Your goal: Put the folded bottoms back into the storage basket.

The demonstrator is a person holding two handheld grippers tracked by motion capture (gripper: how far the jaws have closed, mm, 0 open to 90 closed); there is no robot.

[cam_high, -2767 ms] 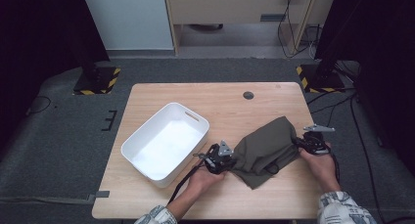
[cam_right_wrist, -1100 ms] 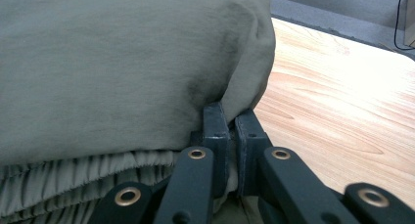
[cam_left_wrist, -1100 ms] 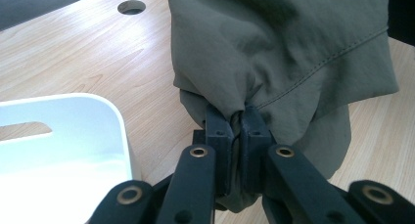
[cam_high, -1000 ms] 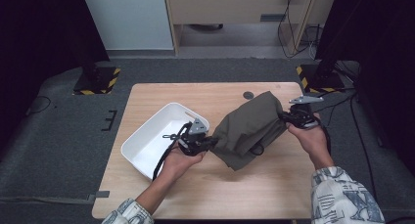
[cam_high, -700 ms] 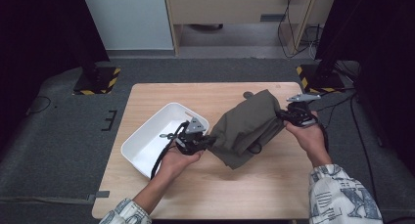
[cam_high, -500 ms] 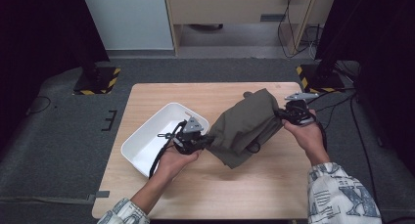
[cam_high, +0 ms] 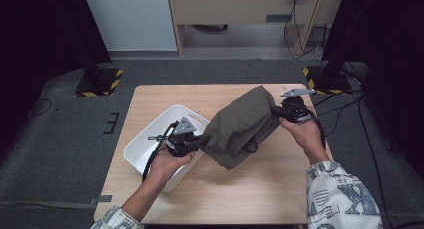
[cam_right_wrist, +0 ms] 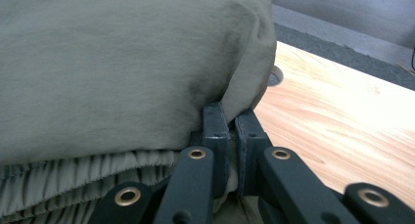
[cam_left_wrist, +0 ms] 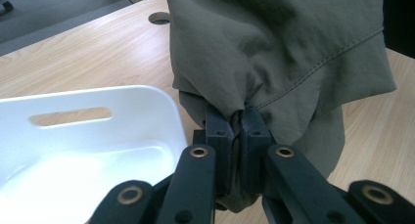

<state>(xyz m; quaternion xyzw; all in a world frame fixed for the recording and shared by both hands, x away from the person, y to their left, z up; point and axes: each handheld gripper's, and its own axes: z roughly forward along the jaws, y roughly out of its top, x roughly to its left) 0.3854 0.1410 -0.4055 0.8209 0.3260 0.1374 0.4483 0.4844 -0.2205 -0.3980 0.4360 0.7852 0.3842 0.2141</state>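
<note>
A folded olive-green garment (cam_high: 242,126) hangs in the air above the wooden table (cam_high: 280,189), stretched between my two grippers. My left gripper (cam_high: 202,140) is shut on its lower left edge, right over the near rim of the white bin (cam_high: 145,144). In the left gripper view the pads (cam_left_wrist: 218,128) pinch bunched cloth (cam_left_wrist: 274,48), with the bin (cam_left_wrist: 88,136) to the left. My right gripper (cam_high: 277,113) is shut on the garment's upper right edge. In the right gripper view the fabric (cam_right_wrist: 122,67) lies over the jaws, and an elastic waistband (cam_right_wrist: 73,177) shows below.
The white bin is empty and sits at the table's left half. A small round hole (cam_high: 286,87) lies near the table's far right edge. Dark carpet surrounds the table, with cables on the right.
Both grippers have carried the garment up and to the left, from the table's right half toward the white bin. Its left end now hangs over the bin's rim.
</note>
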